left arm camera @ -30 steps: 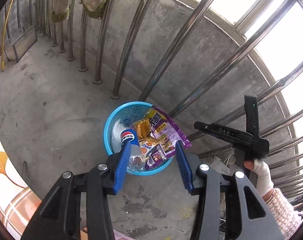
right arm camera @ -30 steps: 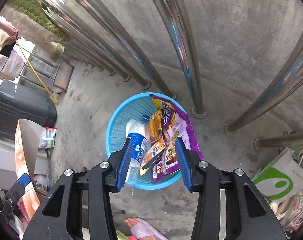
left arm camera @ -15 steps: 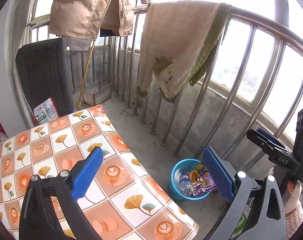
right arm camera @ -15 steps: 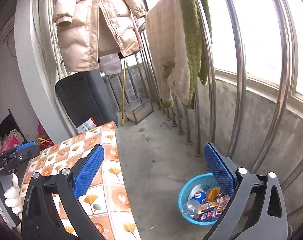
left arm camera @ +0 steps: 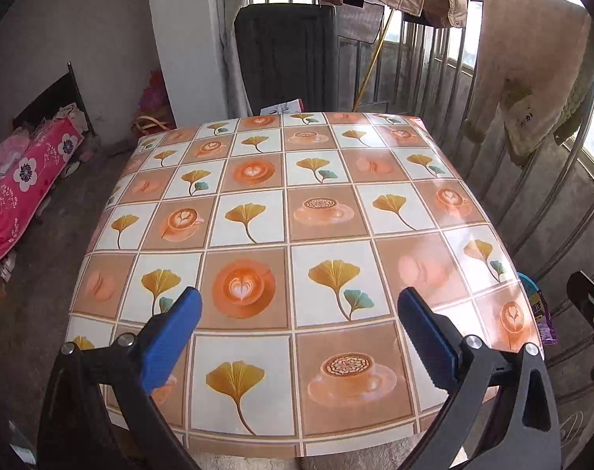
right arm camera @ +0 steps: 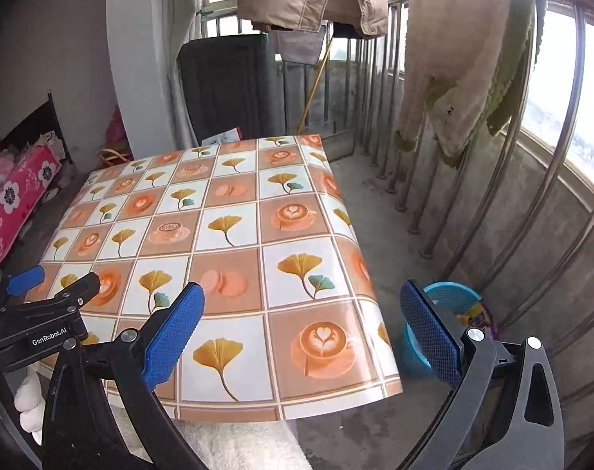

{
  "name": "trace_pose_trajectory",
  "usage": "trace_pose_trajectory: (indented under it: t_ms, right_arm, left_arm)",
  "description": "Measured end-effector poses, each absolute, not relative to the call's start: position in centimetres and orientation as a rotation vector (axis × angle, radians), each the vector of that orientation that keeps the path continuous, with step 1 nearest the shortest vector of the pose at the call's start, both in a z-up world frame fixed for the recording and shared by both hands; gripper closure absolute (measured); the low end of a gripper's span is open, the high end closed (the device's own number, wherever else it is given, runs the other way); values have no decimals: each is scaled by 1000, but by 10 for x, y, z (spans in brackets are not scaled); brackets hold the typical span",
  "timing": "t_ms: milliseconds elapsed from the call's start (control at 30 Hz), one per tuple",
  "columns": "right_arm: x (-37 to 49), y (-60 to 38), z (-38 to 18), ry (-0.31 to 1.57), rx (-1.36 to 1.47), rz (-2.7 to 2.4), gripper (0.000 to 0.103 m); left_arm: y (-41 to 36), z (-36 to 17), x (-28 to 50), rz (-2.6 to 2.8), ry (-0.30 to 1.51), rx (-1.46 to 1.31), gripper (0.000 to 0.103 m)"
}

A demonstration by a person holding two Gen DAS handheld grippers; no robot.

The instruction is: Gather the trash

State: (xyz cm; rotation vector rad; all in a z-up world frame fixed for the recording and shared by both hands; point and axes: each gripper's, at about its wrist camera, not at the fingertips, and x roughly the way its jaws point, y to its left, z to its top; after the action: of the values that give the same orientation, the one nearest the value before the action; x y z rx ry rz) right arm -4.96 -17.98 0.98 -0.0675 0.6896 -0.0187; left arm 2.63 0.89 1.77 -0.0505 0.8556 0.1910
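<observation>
Both grippers hung over the table [left arm camera: 297, 211] with nothing in them. The left gripper [left arm camera: 298, 337] had its blue jaws spread wide and empty, and the right gripper [right arm camera: 300, 337] matched it, jaws fully apart, gripping nothing. No litter showed anywhere on the glossy patterned tabletop in either view.

The trash sat down in the blue basket [right arm camera: 449, 293] on the concrete floor [right arm camera: 379, 203], just past the table's right corner, close to the railing [right arm camera: 504, 211]. Only a sliver of purple wrapper [right arm camera: 486, 319] poked above the rim; the right gripper's own finger hid most of the contents. From the left wrist view the same wrapper peeked out beside the table edge.

By my read, that wrapper would be light, thin and crinkly, likely slick too, so a pinch on a free edge or corner would suit it better than a squeeze across the middle. The basket itself looked like light mesh plastic, with some give in the wall; its rim seemed the sensible place to take hold, though a one-sided grip could tip it.

Room was uneven. The tabletop gave wide open space, but the basket stood in a narrow strip of floor between the overhanging cloth edge and the railing bars. A towel [right arm camera: 465, 70] draped on the rail hung well above. Coming down from overhead looked the cleaner line.
</observation>
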Motion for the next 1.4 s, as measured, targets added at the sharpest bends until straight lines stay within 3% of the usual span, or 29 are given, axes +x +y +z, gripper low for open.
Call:
trace_pose_trajectory:
  t_ms: [267, 700, 1400]
  right_arm:
    - [-68, -171, -10, 792, -105, -112, 7]
    - [-64, -175, -30, 885, -35, -147, 7]
    - [-69, -220, -20, 863, -33, -294, 7]
  left_arm:
    - [13, 7, 25, 201, 920, -155, 5]
    - [-10, -2, 37, 127, 984, -75, 5]
    - [-40, -1, 45, 32, 980, 9, 5]
